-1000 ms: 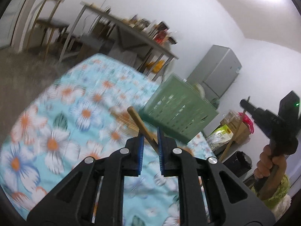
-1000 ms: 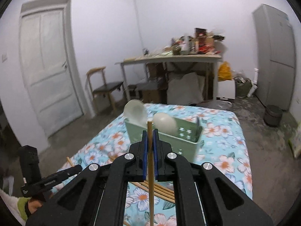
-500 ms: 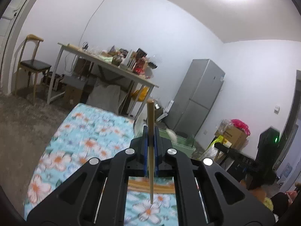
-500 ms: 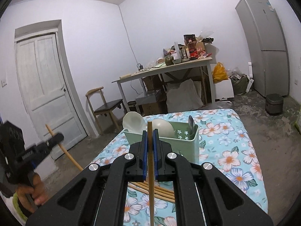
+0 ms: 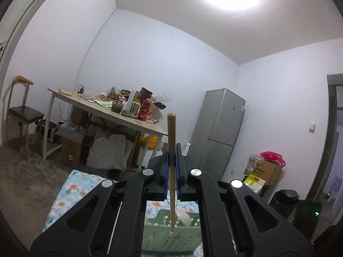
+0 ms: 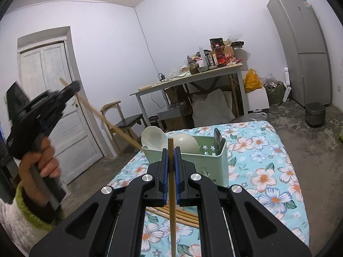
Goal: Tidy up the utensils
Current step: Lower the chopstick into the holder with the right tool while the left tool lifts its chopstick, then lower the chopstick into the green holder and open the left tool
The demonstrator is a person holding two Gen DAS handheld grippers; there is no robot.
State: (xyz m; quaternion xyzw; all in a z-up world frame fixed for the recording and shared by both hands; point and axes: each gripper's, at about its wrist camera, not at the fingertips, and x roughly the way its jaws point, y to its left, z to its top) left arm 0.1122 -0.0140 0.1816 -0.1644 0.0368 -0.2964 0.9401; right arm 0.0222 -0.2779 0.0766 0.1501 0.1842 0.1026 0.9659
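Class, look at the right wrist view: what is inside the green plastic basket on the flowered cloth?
The green plastic basket holds two white ladle-like bowls standing up at its left and a grey metal utensil at its right. Their lower parts and the basket's bottom are hidden by its wall.

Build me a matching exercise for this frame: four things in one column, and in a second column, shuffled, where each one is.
Things:
1. left gripper's chopstick
2. loose chopsticks
3. white ladle
4. grey fridge

Places:
A. standing in the green basket
B. lying on the floral cloth in front of the basket
C. against the far wall
D. clamped between blue pads, raised above the basket

Pairs: 1-D, 2-B, 3-A, 4-C
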